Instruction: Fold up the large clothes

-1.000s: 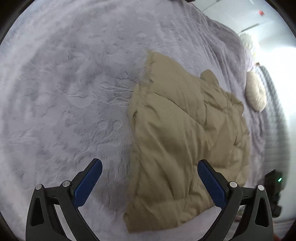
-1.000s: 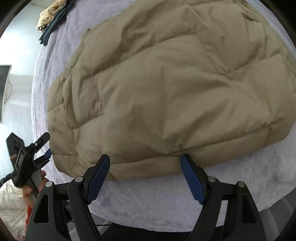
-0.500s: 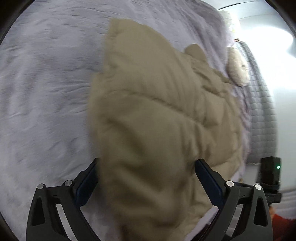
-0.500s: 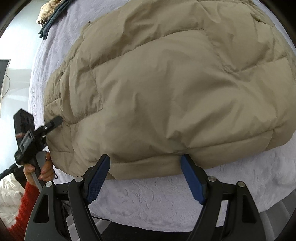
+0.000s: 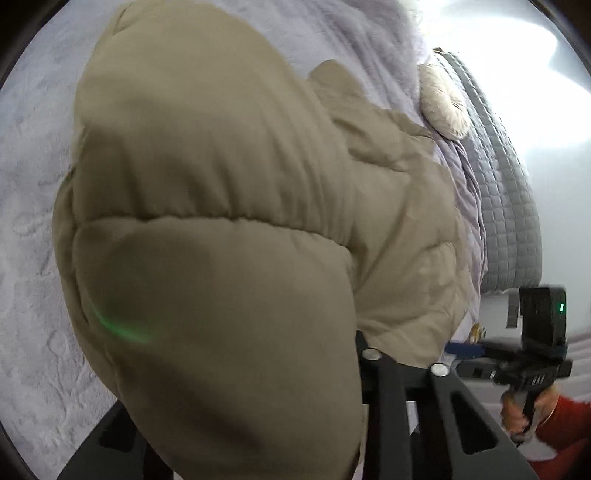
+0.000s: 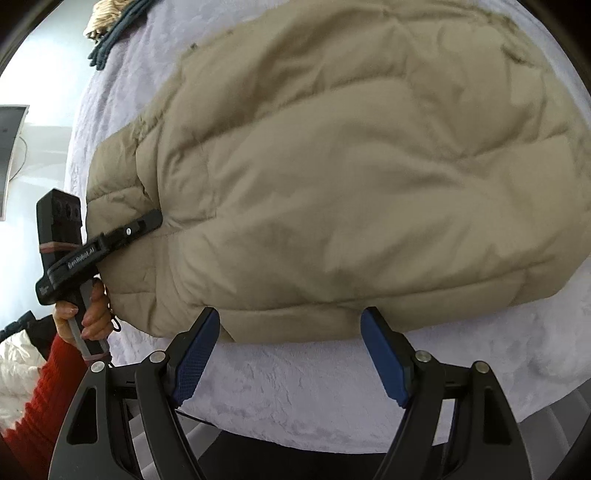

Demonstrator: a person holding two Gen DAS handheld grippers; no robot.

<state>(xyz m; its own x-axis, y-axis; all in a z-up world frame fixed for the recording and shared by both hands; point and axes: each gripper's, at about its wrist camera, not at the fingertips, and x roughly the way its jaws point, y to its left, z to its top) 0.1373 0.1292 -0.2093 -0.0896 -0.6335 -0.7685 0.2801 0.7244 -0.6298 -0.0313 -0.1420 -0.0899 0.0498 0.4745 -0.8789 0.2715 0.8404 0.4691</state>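
Observation:
A beige puffer jacket [image 6: 351, 166] lies spread on a lavender bed cover [image 6: 295, 398]. At the jacket's left side my left gripper [image 6: 149, 221] is closing, its jaws pinching a thick fold of the padding. In the left wrist view that fold [image 5: 221, 295] bulges up and hides the fingertips; only one black finger [image 5: 391, 373] shows. My right gripper [image 6: 290, 321] stands open at the near hem, its blue pads to either side of the hem's edge and not pressing on it. It also shows at the right of the left wrist view, the right gripper [image 5: 517, 362] in a hand with a red sleeve.
A grey quilted blanket [image 5: 509, 206] and a fluffy cream cushion [image 5: 443, 107] lie at the far side of the bed. A pile of dark and patterned clothes [image 6: 110, 33] sits at the bed's far corner. A monitor [image 6: 11, 147] stands off the bed.
My left gripper moved from bare bed cover onto the jacket's side and drew its jaws in on a fold, which now swells up before the camera. The right gripper stayed at the hem.

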